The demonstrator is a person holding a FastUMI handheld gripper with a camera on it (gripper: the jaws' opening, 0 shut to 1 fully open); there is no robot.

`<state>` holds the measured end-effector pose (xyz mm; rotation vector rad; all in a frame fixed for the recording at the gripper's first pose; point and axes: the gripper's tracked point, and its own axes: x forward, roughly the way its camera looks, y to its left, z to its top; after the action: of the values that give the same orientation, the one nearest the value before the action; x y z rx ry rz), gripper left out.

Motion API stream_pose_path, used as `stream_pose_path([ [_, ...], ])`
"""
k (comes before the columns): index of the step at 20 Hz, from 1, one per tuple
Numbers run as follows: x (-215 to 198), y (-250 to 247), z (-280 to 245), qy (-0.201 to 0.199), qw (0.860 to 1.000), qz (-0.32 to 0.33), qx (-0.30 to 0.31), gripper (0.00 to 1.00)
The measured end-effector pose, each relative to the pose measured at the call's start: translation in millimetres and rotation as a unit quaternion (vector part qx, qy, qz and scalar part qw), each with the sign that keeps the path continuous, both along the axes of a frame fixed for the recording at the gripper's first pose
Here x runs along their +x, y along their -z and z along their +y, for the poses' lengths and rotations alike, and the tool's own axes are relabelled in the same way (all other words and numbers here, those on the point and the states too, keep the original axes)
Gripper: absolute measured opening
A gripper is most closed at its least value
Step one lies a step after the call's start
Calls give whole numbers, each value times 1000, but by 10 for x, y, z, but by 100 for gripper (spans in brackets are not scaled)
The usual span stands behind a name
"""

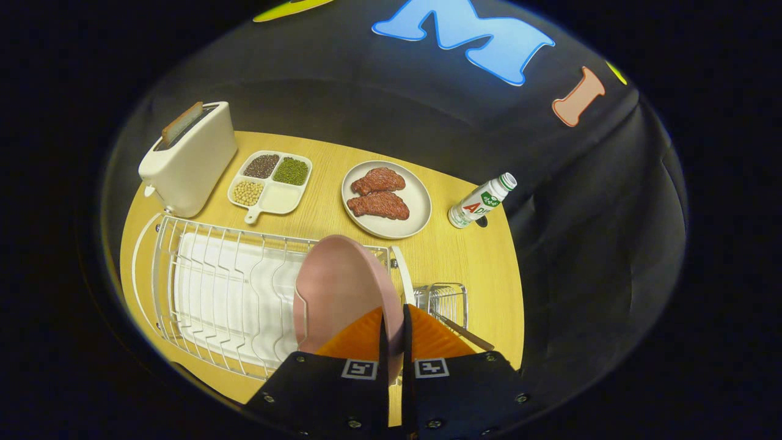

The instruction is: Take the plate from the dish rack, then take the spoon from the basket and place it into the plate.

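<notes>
Your gripper (394, 318) is sitting nearest the lens, its two fingers (360, 342) drawn close together and pinching the rim of the pink plate (339, 287); both fingers are pressing on that edge. You are holding the plate upright on its edge at the near end of the white wire dish rack (214, 287), though whether it is resting in the slots or just clear of them is not something you can tell. Just beside the rack, you are seeing the small wire basket (446, 299) with the spoon (467, 335) handle leaning out of it. Beyond the fingers, a round plate of meat (421, 208), a divided tray of beans (272, 183), a toaster (189, 159) and a small bottle (482, 200) are standing on the wooden table (476, 263).
</notes>
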<state>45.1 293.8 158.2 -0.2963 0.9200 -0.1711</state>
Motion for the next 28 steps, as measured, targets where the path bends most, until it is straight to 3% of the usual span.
stream_pose_path([
  [17, 218, -554, 71, -38, 997, -37, -57, 8],
  [22, 30, -831, 70, -78, 995, -58, -3, 8],
  [28, -655, -803, -282, -96, 988, -53, 113, 8],
])
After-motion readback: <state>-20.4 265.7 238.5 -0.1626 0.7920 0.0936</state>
